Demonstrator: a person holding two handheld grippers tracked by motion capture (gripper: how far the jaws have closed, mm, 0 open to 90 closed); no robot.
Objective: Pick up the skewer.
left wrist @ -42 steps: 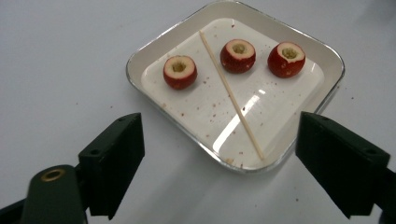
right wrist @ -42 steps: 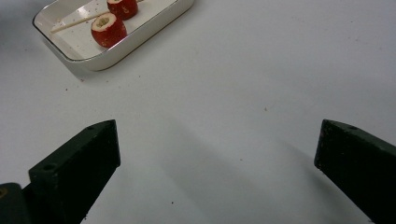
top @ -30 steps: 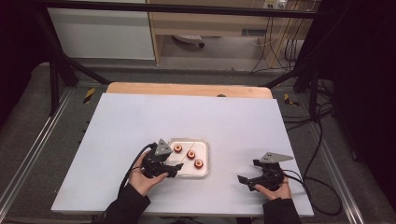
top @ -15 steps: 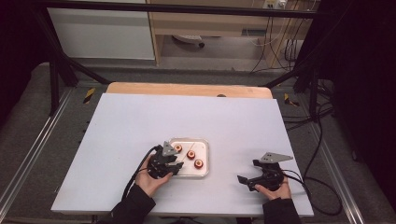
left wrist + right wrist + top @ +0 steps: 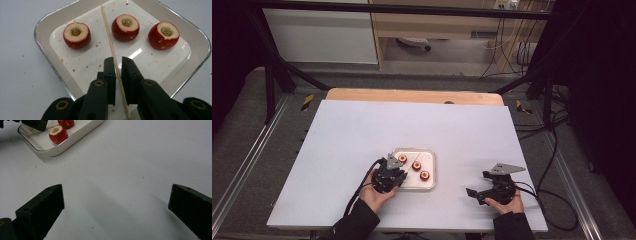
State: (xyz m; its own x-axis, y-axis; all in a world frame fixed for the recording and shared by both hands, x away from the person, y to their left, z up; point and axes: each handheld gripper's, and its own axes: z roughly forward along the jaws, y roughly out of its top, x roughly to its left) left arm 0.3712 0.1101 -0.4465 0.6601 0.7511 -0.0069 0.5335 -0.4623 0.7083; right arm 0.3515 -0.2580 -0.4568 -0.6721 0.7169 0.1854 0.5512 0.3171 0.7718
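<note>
A white tray point(image 5: 432, 172) point(image 5: 45, 22) holds three red cored fruits point(image 5: 76, 35) point(image 5: 125, 27) point(image 5: 163, 35) and a thin wooden skewer point(image 5: 110, 42) lying across its floor. My left gripper point(image 5: 388, 175) point(image 5: 116, 62) reaches over the tray's near left edge. Its jaws have just been closing and now pinch the near end of the skewer between them. To the right of the tray, my right gripper point(image 5: 478, 183) point(image 5: 116, 188) rests low over the bare table, jaws wide open with nothing between them. In the right gripper view the tray point(image 5: 75, 138) and one fruit point(image 5: 58, 134) lie ahead at the upper left.
The pale table top point(image 5: 362, 130) stretches wide around the tray, with a wooden strip point(image 5: 412, 95) along its far edge. Red crumbs dot the tray floor. Cables trail from both grippers toward the near edge. Dark frame bars and a shelf stand beyond the table.
The left gripper has turned a little over the tray's near left edge and its jaws have come together on the skewer. The right gripper has stayed where it was.
</note>
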